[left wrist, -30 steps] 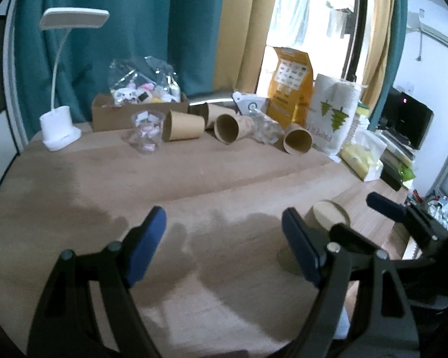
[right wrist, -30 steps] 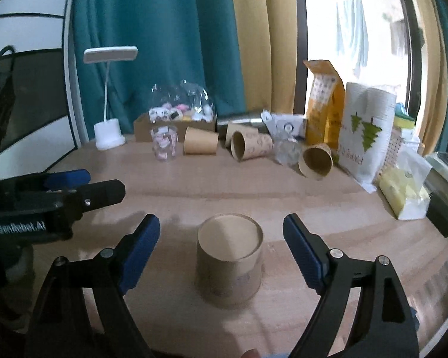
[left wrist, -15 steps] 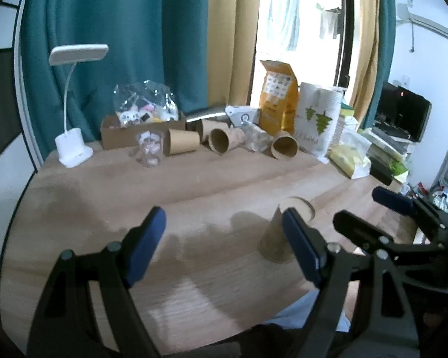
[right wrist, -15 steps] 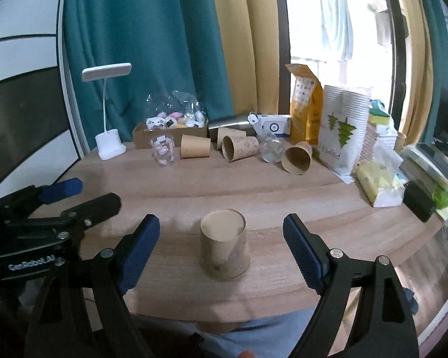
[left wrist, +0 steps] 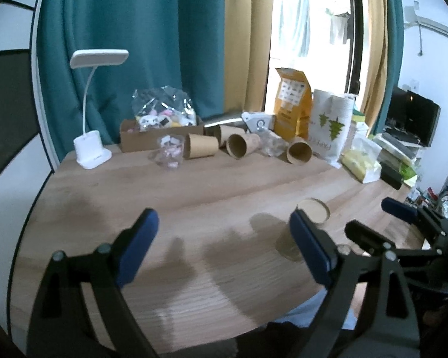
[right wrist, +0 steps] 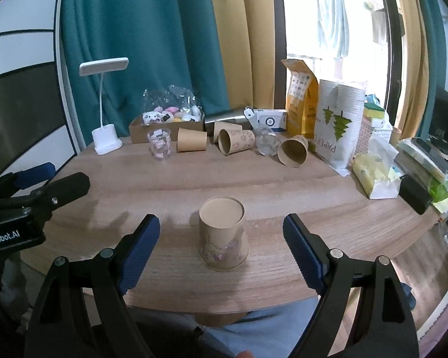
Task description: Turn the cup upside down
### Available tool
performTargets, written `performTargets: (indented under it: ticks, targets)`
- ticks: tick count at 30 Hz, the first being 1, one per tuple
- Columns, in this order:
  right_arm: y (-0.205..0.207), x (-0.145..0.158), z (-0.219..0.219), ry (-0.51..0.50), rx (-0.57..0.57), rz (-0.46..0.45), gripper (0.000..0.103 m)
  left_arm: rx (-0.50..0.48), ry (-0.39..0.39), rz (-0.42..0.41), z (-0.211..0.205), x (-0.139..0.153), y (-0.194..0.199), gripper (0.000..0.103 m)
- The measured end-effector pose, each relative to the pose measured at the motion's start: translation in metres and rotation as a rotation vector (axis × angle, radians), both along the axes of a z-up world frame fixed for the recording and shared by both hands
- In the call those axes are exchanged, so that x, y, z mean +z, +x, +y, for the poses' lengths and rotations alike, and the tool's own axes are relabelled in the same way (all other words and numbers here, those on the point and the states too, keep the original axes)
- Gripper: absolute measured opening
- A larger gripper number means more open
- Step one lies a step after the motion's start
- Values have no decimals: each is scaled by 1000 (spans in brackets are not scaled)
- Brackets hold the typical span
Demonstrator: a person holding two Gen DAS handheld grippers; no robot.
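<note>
Cup: a brown paper cup (right wrist: 223,234) with a faint floral print stands upside down on the worktop (right wrist: 313,197), its flat base up and its wide rim down, in the lower centre of the right wrist view; in the left wrist view it sits at lower right, partly hidden behind one blue finger pad.
Right gripper: the right gripper (right wrist: 221,250) is spread wide and holds nothing; its blue pads (right wrist: 140,247) flank the cup on either side, clear of its wall, in the lower part of the frame.
Left gripper: the left gripper (left wrist: 222,247) is likewise spread apart and empty, low in its own frame above bare wood; in the right wrist view it shows at the left edge, well apart from the cup.
Worktop: light wood grain, with its rounded front edge at the bottom of both views.
Back row: along the far edge, across the middle of the right wrist frame, lie three paper cups on their sides (right wrist: 191,140), with a clear plastic cup (right wrist: 159,143) standing to their left.
Upper left: a white desk lamp (right wrist: 104,137) stands beside a cardboard box (right wrist: 164,129) carrying a clear bag of small items.
Right side: an orange pouch (right wrist: 301,101), a white sleeve of paper cups printed with green trees (right wrist: 339,125) and a yellow pack (right wrist: 373,176).
Backdrop: a teal curtain (right wrist: 134,44) on the left, a yellow curtain (right wrist: 245,38) beside the bright window.
</note>
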State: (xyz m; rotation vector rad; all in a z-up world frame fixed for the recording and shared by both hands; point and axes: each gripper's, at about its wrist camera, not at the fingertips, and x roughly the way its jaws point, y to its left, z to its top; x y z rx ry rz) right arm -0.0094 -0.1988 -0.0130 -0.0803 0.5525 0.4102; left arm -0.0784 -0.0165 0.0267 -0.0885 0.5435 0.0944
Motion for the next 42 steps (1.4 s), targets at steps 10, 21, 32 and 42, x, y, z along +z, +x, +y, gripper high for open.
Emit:
performTargets:
  ticks: [10, 21, 32, 42]
  targets:
    - [4, -6, 3, -9, 0, 13, 87, -5, -4, 14, 2, -4, 1, 91]
    - [5, -9, 1, -1, -3, 23, 87, -5, -3, 16, 3, -5, 2, 91]
    - [4, -10, 2, 0, -3, 26, 87, -4, -2, 14, 2, -5, 2, 91]
    - [4, -11, 2, -1, -4, 26, 87, -4, -1, 15, 3, -5, 3, 91]
